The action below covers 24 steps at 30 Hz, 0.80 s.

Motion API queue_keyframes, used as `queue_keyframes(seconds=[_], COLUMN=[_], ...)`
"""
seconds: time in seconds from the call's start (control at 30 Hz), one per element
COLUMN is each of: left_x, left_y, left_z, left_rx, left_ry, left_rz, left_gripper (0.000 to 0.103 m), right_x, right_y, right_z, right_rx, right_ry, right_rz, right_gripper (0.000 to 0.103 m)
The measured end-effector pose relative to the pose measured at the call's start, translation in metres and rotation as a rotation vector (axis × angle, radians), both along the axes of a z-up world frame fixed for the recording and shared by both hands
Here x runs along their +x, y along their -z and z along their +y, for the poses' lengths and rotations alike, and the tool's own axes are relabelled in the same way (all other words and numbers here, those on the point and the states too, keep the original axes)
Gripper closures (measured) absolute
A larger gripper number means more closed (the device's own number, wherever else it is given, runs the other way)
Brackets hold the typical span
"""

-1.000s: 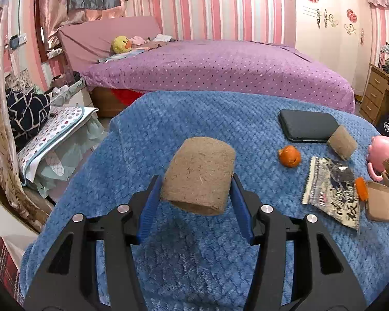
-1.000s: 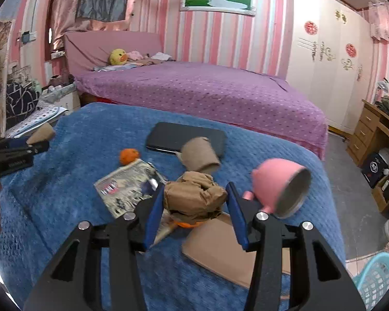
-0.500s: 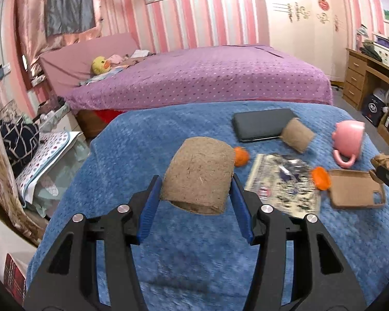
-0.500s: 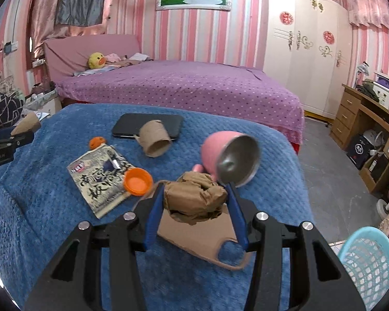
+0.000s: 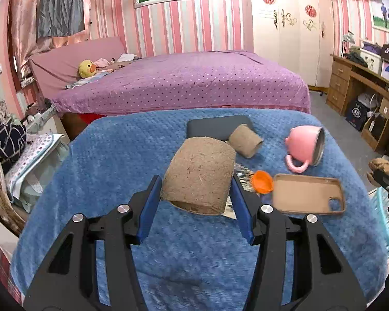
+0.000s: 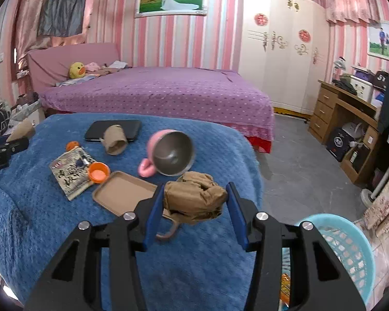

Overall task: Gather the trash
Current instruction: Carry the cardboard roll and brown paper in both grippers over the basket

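- My left gripper [image 5: 195, 194] clamps a short brown cardboard tube [image 5: 199, 173] by its curved sides, lifted over the blue quilted blanket [image 5: 116, 160].
- The tube looks light and hollow, so I judge a hard squeeze would crush it.
- My right gripper [image 6: 193, 207] pinches a crumpled wad of brown paper [image 6: 194, 198], soft and springy, near the blanket's right edge.
- The pale blue plastic basket [image 6: 350, 248] stands on the floor, near right.
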<state>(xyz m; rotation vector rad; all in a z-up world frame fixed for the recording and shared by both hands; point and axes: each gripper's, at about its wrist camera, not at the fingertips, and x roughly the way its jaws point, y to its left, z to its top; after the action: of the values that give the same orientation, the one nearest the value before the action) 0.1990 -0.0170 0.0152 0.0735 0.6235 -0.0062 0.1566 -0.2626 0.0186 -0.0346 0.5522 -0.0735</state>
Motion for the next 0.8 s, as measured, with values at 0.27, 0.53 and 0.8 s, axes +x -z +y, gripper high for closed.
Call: queue_keyframes(seconds=[0.27,0.53,0.8], left_x=[-0.013,-0.026,-0.036], left_y=[0.005,0.009,0.021], left_z=[-0.033,-0.068,-0.098], left_rx=[0.02,0.015,0.022], left_ry=[0.026,0.073,0.116], left_rz=[-0.017,-0.035,-0.027], left_gripper=[0.051,0.051,0.051], right_x=[-0.026,-0.046,-0.063], right_y=[-0.005,0.001,0.007], right_z=[-0.043,-0.084,-0.117], right_rx=[-0.007,0.01,0.022], right_ry=[0.064,0.128,0.178], right_rz=[-0.008,-0.003,0.001], right_gripper=[0.056,0.056,0.056])
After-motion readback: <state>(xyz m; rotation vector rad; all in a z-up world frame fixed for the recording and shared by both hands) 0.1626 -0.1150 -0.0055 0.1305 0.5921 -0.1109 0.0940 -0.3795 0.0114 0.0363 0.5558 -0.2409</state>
